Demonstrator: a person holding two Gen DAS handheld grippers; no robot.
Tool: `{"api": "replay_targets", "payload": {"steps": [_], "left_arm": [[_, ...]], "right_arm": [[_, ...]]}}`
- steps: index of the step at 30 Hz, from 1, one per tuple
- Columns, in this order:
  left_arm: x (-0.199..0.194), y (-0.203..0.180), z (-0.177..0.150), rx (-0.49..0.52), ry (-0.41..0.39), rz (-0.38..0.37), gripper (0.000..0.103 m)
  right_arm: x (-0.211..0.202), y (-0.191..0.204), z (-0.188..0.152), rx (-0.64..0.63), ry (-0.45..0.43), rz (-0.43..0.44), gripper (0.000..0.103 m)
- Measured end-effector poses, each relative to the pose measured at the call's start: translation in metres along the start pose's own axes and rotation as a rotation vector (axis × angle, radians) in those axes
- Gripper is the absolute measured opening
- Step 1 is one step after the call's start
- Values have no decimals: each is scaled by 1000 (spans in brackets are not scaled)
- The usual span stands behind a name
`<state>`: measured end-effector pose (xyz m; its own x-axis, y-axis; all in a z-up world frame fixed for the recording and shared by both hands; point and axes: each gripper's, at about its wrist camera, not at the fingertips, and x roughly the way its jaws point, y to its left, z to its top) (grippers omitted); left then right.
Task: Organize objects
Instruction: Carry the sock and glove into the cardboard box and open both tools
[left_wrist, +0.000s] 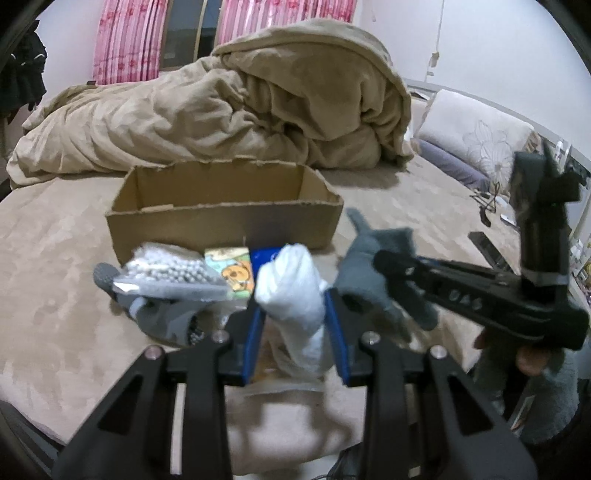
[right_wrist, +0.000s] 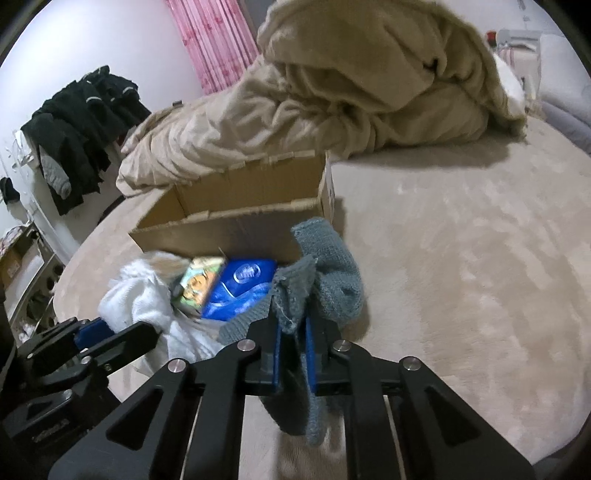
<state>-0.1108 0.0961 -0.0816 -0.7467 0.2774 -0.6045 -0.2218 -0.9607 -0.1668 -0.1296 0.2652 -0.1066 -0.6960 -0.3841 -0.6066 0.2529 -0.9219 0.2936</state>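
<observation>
Your left gripper clamps the white cloth, your right gripper the grey glove; the empty box lies at twelve o'clock, nearer your left.

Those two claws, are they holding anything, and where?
Left claw pinches a white fluffy towel around its bunched middle. Right claw grips a grey knitted glove by its frayed cuff edge.

Someone's bedroom at home, pretty clearly: wide bed with beige plush cover, crumpled tan duvet heap, pink flowered curtains, floral white pillow, dark jackets hung on wall.
</observation>
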Motion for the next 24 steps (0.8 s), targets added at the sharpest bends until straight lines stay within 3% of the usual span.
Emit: {"api": "replay_targets", "payload": {"steps": [12,24], "left_arm": [[-42,11,45,-22,-72,-9,33],[-31,54,118,-46,-138,4,34]], "right_arm": [[-55,25,42,-76,-143,9,11],[-52,36,107,-172,-230,-8,11]]}}
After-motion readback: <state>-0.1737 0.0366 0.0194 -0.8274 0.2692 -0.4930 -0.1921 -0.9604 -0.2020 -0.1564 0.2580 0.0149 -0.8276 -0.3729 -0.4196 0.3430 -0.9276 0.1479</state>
